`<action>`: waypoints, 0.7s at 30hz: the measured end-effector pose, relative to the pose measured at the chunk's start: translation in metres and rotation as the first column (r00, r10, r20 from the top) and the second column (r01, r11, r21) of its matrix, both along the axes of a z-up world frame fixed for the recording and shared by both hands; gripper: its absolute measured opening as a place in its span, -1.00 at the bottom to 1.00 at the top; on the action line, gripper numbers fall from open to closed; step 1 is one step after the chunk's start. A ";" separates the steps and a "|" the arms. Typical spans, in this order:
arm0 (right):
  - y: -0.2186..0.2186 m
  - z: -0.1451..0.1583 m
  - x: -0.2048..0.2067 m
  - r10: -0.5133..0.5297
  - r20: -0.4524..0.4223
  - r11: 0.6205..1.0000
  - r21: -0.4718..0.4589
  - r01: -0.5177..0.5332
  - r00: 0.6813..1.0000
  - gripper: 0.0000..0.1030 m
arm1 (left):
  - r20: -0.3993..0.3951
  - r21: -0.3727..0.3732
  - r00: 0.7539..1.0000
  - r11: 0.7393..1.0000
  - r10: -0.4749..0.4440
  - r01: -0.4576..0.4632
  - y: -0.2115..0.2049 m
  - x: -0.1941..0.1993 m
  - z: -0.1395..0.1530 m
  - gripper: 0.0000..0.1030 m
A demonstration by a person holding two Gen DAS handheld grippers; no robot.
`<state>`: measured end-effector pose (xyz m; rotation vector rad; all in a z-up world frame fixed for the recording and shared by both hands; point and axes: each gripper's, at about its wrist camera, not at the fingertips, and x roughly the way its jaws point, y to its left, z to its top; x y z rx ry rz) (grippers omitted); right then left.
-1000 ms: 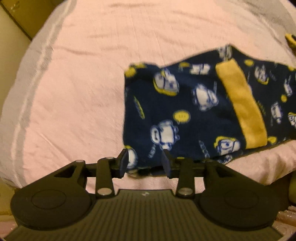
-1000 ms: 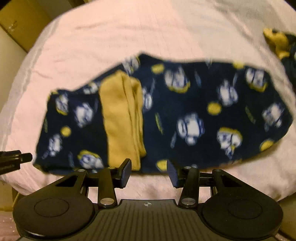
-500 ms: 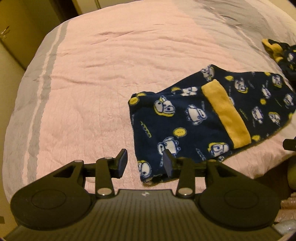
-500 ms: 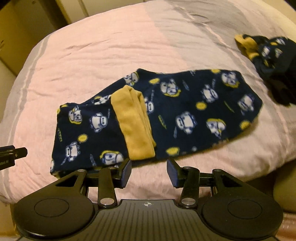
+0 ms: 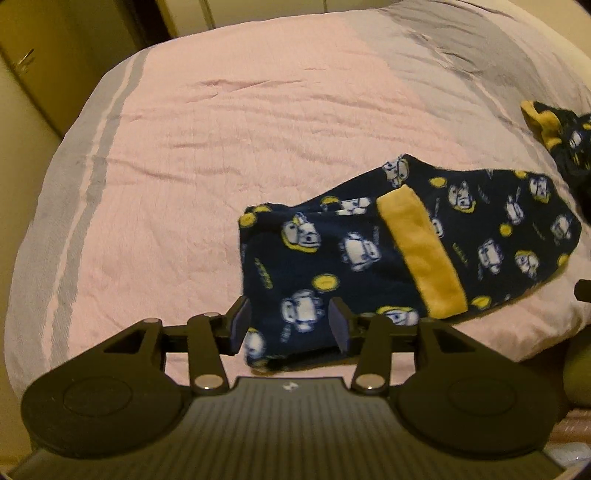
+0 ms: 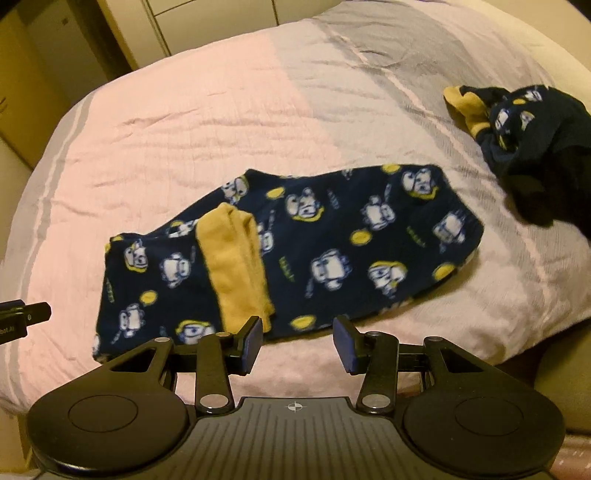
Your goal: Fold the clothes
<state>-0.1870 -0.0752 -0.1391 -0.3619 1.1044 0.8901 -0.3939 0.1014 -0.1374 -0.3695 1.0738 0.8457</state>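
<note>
I see wide bare bedspread [image 5: 229, 122] left of and beyond the folded fleece garment [image 6: 332, 251], so I can pass there. At far right a crumpled dark garment pile [image 6: 528, 122] blocks the way.

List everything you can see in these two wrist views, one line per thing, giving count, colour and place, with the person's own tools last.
Folded fleece garment with monkey print: one, navy with white and yellow figures, near the bed's front edge.
Yellow fleece cuff band: one, mustard, across the folded garment.
Crumpled fleece garment of matching print: one, navy and yellow, far right on the bed.
Quilted bedspread: one, pink with grey stripes, covering the bed.
Cupboard doors: pale, behind the bed.
Left hand-held gripper: one, black, open, over the garment's left corner.
Right hand-held gripper: one, black, open, at the garment's front edge.
</note>
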 end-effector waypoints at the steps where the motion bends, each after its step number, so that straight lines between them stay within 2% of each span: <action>1: -0.004 0.001 0.009 0.006 0.002 1.000 0.000 -0.006 1.000 -0.10 | 0.002 -0.002 1.000 1.000 0.013 -0.013 -0.006 0.005 0.001 -0.18; 9: -0.028 0.001 0.086 0.082 0.015 0.996 0.022 -0.082 0.997 -0.10 | 0.030 -0.013 0.989 0.990 0.142 -0.142 -0.052 0.041 -0.001 -0.15; 11: -0.036 -0.008 0.108 0.062 -0.027 0.997 0.045 -0.061 0.998 -0.10 | 0.034 -0.024 0.986 0.986 0.163 -0.162 -0.060 0.044 -0.005 -0.15; 13: -0.048 -0.024 0.134 0.009 -0.113 0.997 0.080 0.000 0.994 -0.10 | 0.030 -0.033 0.983 0.983 0.183 -0.182 -0.066 0.044 -0.011 -0.15; 16: -0.069 -0.056 0.174 -0.084 -0.284 0.984 0.130 0.125 0.955 -0.09 | 0.006 -0.047 0.976 0.975 0.216 -0.215 -0.069 0.043 -0.025 -0.15; 19: -0.093 -0.097 0.209 -0.188 -0.438 0.950 0.144 0.276 0.879 -0.07 | -0.024 -0.076 0.968 0.965 0.251 -0.252 -0.065 0.044 -0.041 -0.15; 20: -0.101 -0.111 0.218 -0.221 -0.463 0.936 0.147 0.321 0.858 -0.05 | -0.033 -0.087 0.964 0.961 0.262 -0.264 -0.062 0.045 -0.046 -0.15; 21: -0.107 -0.120 0.226 -0.248 -0.458 0.925 0.149 0.349 0.854 0.02 | -0.042 -0.097 0.961 0.956 0.274 -0.277 -0.060 0.046 -0.051 -0.15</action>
